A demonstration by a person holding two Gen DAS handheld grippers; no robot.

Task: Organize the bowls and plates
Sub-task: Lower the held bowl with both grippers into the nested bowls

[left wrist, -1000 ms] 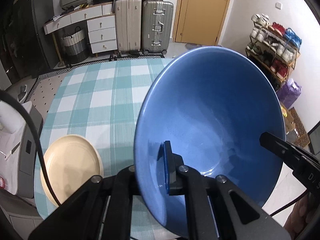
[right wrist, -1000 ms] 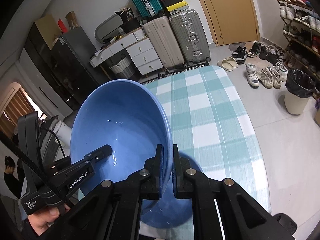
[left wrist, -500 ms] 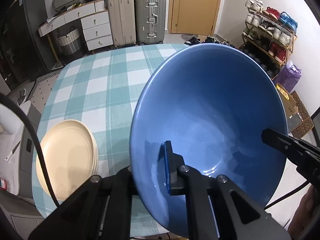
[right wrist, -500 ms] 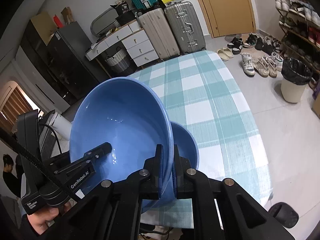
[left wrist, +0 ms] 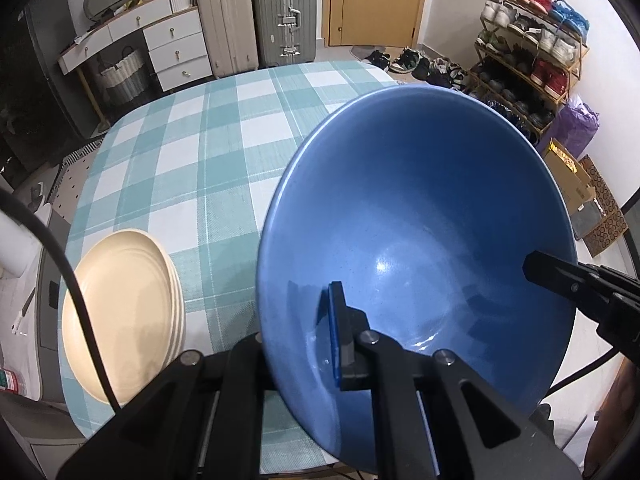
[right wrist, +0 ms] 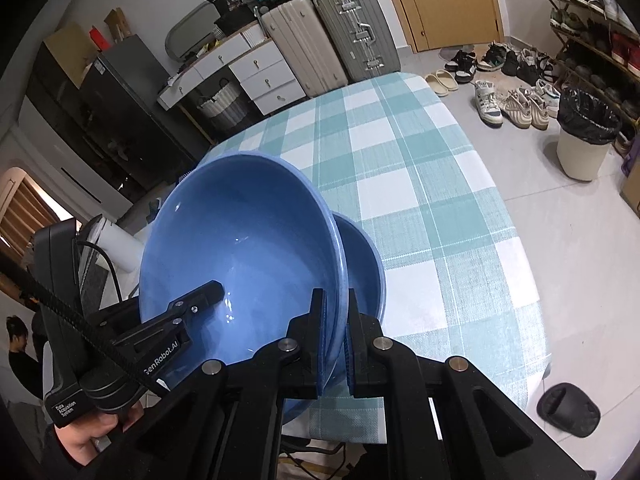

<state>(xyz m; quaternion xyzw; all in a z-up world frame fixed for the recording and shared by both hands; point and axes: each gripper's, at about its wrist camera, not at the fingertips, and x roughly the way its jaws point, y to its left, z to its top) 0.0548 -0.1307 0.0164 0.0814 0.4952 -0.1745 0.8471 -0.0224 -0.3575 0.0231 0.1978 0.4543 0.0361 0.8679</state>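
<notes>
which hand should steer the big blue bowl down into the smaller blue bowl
Right. Its tool pinches the large glossy blue bowl's rim directly beside the smaller blue bowl; the left tool grips the far rim.

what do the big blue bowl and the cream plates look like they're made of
Blue bowl: probably glazed ceramic, given its glossy surface with sharp light glints. Cream plates: matte, no shine; could be matte ceramic, melamine or plastic, since the look leaves it open.

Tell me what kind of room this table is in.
Most likely the entrance area of a lived-in home, doubling as a dining space. A checked tablecloth covers the table, suitcases stand by the door, and shoes lie on the floor beside a shoe rack.
</notes>
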